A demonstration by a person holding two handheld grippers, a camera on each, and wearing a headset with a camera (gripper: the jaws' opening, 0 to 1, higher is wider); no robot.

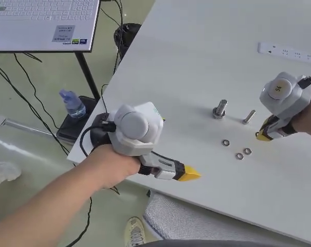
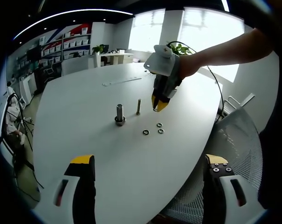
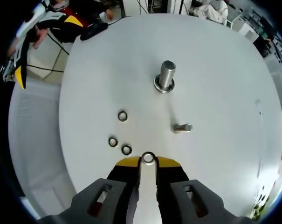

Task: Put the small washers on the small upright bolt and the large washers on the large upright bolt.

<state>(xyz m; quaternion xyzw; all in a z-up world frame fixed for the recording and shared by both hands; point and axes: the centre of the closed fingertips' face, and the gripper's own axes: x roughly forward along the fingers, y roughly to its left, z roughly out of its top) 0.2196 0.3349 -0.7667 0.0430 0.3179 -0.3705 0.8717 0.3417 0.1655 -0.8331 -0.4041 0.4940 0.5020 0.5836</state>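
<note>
The large upright bolt (image 1: 220,109) (image 2: 120,114) (image 3: 167,77) stands mid-table with a ring at its base. The thin small bolt (image 1: 249,117) (image 2: 138,106) (image 3: 182,127) stands just to its right. Three loose washers (image 1: 239,154) (image 2: 159,128) (image 3: 122,115) lie on the white table in front of the bolts. My right gripper (image 1: 262,135) (image 2: 155,108) (image 3: 148,161) hovers just right of the washers, shut on a washer (image 3: 148,158) pinched between its yellow tips. My left gripper (image 1: 190,174) (image 2: 149,161) is open and holds nothing, low near the table's front edge, left of the washers.
A white power strip (image 1: 286,53) lies at the far right of the table (image 1: 196,46). A laptop (image 1: 42,20) on a stand, a water bottle (image 1: 73,105) and cables sit off the table's left edge. A mesh chair (image 1: 196,221) is below the front edge.
</note>
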